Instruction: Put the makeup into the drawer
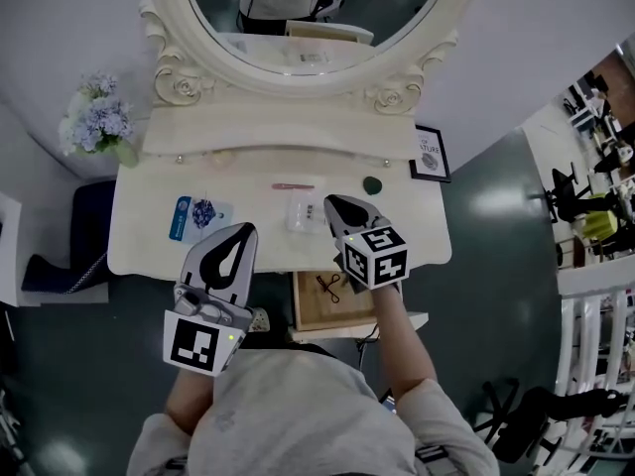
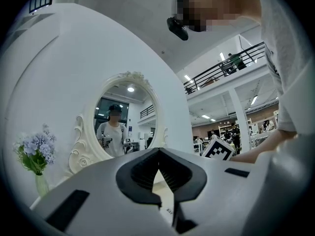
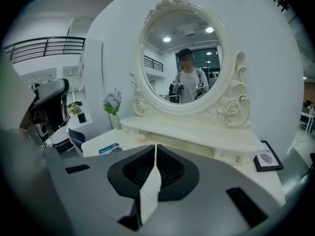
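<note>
On the white dressing table [image 1: 139,251] lie a blue packet [image 1: 198,214], a thin pink pencil [image 1: 293,185], a clear sachet [image 1: 303,214] and a small dark green round item [image 1: 372,184]. A drawer [image 1: 310,310] stands pulled open under the table's front edge, with a small dark item [image 1: 330,286] on its wooden floor. My left gripper [image 1: 248,229] [image 2: 158,151] hovers over the front edge, shut and empty. My right gripper [image 1: 331,202] [image 3: 155,146] is shut and empty too, its tip just right of the sachet. The blue packet [image 3: 109,148] also shows in the right gripper view.
A large oval mirror [image 1: 317,18] rises behind a raised shelf [image 1: 278,137]. A vase of pale blue flowers [image 1: 97,117] stands at the back left, a black-framed picture [image 1: 430,154] at the back right. A dark chair [image 1: 84,236] sits left of the table.
</note>
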Available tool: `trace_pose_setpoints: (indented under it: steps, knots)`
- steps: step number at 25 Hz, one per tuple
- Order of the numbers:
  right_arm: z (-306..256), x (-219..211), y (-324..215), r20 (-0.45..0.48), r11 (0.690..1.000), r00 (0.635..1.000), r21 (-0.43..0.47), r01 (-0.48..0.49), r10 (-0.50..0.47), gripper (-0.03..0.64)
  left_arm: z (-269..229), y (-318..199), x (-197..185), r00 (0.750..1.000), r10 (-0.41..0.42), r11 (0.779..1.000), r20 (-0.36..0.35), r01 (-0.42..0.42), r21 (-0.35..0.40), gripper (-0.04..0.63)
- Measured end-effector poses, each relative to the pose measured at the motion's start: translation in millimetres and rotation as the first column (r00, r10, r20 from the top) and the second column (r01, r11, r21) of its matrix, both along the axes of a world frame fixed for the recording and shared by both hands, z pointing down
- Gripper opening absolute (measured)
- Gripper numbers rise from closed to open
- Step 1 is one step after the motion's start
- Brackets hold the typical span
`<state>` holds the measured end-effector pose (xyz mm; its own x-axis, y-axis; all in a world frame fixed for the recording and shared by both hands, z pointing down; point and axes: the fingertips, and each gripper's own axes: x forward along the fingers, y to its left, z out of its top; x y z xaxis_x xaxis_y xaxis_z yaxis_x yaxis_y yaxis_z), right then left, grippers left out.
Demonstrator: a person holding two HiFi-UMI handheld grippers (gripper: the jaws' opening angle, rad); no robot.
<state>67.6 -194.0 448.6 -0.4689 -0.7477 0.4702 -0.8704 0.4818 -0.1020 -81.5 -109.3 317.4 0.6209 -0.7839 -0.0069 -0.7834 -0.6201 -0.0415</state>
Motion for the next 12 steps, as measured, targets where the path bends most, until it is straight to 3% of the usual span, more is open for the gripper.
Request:
trace_pose_setpoints:
  steps: [12]
  knots:
    - [62.4,-4.7,-39.6,-0.093,0.988,0.993,-0.14,0.058,-0.071,0.025,9.8,-11.8,-6.0,1.0,-0.007,0.999,0.01,0.007,-0.034,0.014]
